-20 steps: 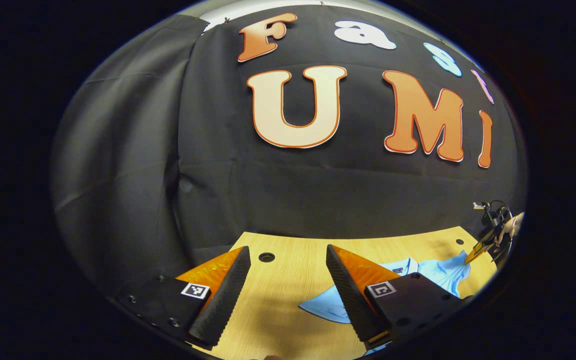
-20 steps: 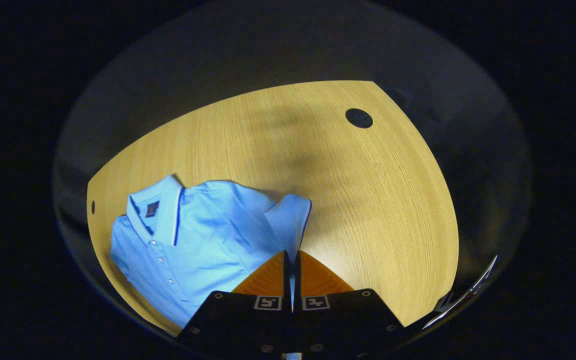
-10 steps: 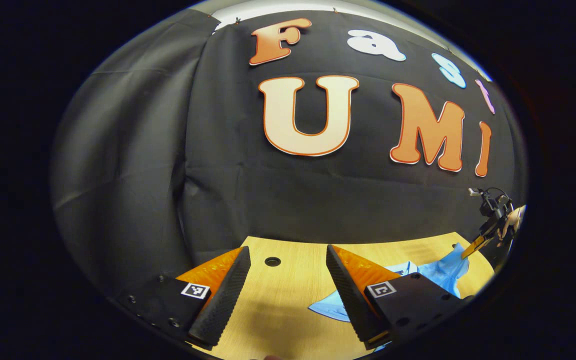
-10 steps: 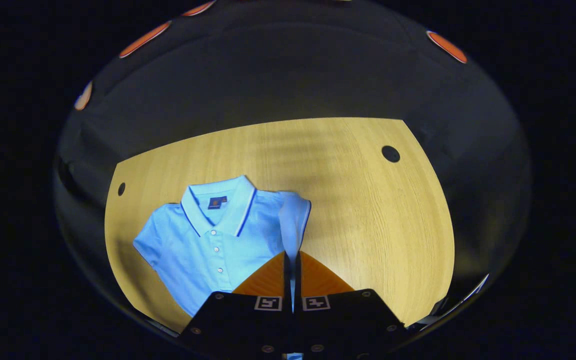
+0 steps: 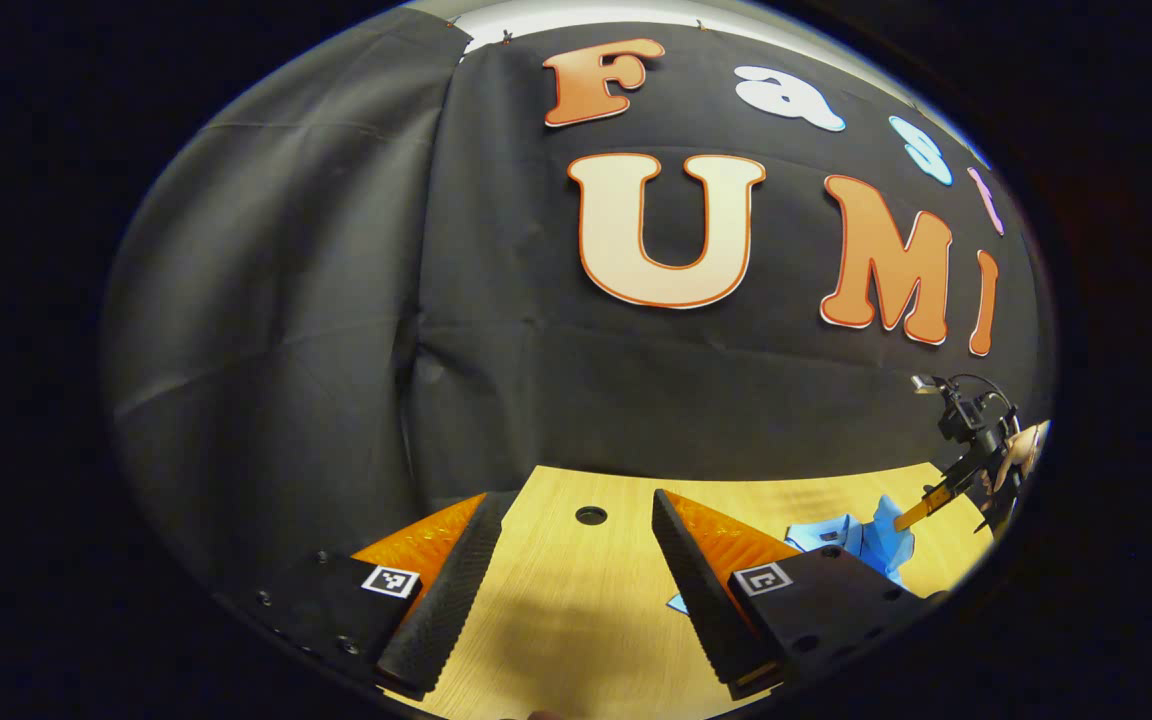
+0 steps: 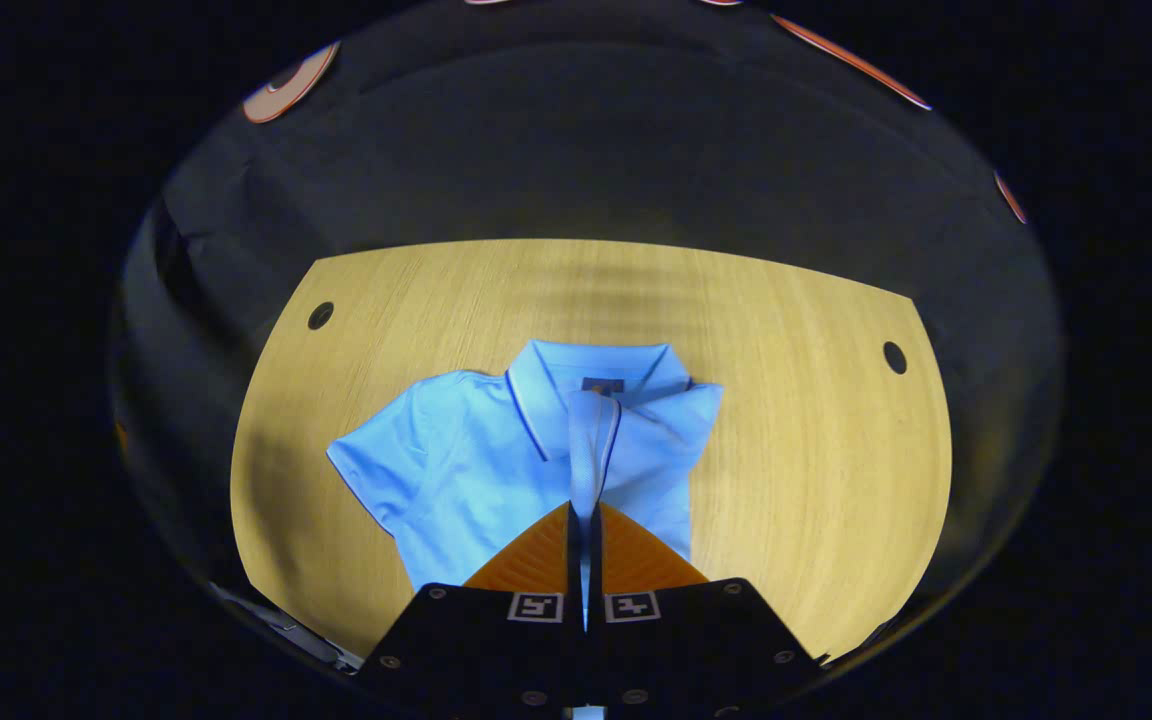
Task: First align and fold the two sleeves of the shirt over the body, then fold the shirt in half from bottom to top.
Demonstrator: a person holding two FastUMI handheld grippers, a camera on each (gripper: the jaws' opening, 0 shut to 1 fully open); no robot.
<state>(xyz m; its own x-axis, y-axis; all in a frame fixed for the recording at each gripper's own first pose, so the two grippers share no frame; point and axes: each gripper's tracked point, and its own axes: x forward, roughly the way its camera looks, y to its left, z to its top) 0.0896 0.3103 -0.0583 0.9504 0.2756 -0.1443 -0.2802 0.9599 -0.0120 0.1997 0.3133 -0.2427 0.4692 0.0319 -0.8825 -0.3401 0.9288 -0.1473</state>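
A light blue polo shirt (image 6: 466, 470) lies collar-up on the wooden table (image 6: 796, 470). My right gripper (image 6: 584, 520) is shut on the shirt's right sleeve (image 6: 588, 450), lifted and carried over the middle of the body, below the collar (image 6: 596, 375). The other sleeve (image 6: 376, 465) lies spread flat to the left. In the left gripper view my left gripper (image 5: 571, 545) stands open above bare table, with nothing between its fingers. Far right there, the right gripper (image 5: 921, 500) holds the raised blue cloth (image 5: 881, 535) in a person's hand (image 5: 1021, 450).
The table (image 5: 556, 640) has round cable holes (image 6: 320, 316) (image 6: 894, 357) near its back corners, and another hole (image 5: 591, 516) shows ahead of my left gripper. Black cloth walls close the booth behind the table.
My right gripper has carried the pinched sleeve leftward, from the shirt's right edge over the middle of the body. The left gripper has stayed open, its view drifting left slightly.
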